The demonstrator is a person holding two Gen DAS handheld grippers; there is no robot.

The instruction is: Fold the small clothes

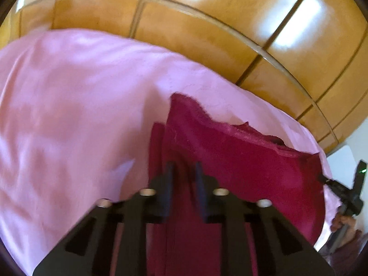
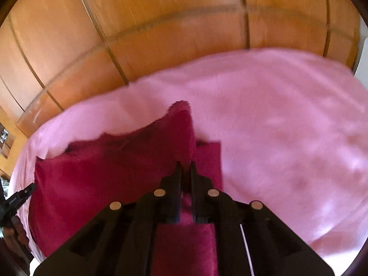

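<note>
A dark red garment (image 1: pixel 241 161) hangs stretched between my two grippers above a pink bedsheet (image 1: pixel 69 115). My left gripper (image 1: pixel 184 168) is shut on one edge of the garment, with cloth between its fingers. My right gripper (image 2: pixel 185 166) is shut on the opposite edge of the garment (image 2: pixel 103 172). The right gripper also shows in the left wrist view (image 1: pixel 322 179), holding the far corner. The left gripper tip shows in the right wrist view (image 2: pixel 30 187) at the garment's left corner. The garment's upper edge sags and folds over.
The pink sheet (image 2: pixel 287 126) covers a bed under the garment. A glossy wooden wardrobe (image 1: pixel 207 23) with panel seams stands behind the bed and also fills the top of the right wrist view (image 2: pixel 161 23). A white wall strip (image 1: pixel 345 154) shows at far right.
</note>
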